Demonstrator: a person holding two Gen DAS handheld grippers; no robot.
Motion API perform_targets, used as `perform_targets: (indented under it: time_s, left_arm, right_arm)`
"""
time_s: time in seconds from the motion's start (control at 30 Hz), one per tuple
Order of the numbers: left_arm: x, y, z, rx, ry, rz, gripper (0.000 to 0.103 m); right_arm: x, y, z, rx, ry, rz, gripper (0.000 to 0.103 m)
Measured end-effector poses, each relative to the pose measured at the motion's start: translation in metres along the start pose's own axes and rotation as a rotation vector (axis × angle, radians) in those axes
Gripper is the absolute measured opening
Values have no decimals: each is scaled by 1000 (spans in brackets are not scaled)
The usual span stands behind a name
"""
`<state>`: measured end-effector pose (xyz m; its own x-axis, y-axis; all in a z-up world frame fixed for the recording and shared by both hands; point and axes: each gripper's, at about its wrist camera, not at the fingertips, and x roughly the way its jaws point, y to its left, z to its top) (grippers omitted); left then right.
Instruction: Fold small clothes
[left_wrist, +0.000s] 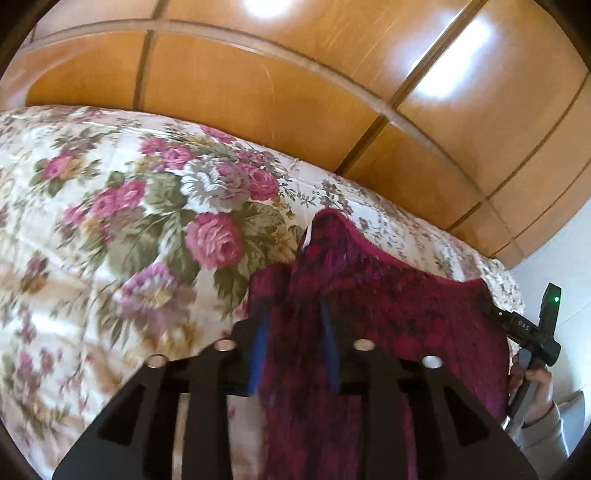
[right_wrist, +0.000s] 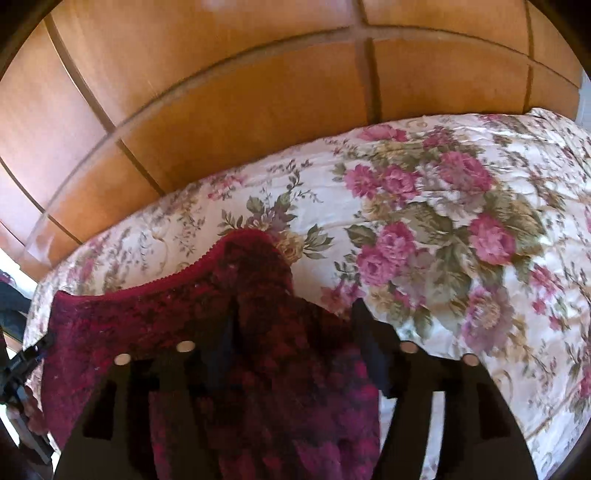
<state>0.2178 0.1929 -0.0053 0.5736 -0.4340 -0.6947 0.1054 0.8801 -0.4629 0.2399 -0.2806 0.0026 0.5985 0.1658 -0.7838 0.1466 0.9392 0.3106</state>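
small lacy cloth garment (left_wrist: 388, 314): dark red with black patches, and a plain red wavy edge
soft quilted bed cover (left_wrist: 110, 221): cream, with big pink roses, pale purple flowers and green leaves
shiny wooden wardrobe doors (left_wrist: 295, 92): orange-brown, with thin dark lines
left gripper (left_wrist: 295, 332): black, with blue pads
person's sleeve (left_wrist: 543, 435): light grey
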Motion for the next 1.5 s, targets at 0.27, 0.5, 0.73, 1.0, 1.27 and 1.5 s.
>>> perform_targets:
  time_s: [0.27, 0.5, 0.73, 1.0, 1.27, 1.5]
  left_arm:
    - [-61, 19, -94, -11, -9, -154, 59]
    - [-57, 17, -154, -61, 27, -228, 63]
    - [-46, 15, -148, -112, 38, -238, 19]
    - [-82, 9, -158, -71, 18, -245, 15]
    - [-120, 4, -205, -34, 76, -236, 18]
    - [-136, 18, -179, -73, 10, -235, 34]
  right_arm:
    - [-62, -31, -81, 51, 19, 207, 82]
    - [-73, -41, -162, 81, 91, 268, 84]
    - [-84, -25, -164, 21, 49, 226, 22]
    - [-129, -24, -183, -22, 44, 271, 20]
    - [-154, -39, -229, -16, 129, 263, 21]
    - [-168, -43, -201, -4, 51, 236, 62]
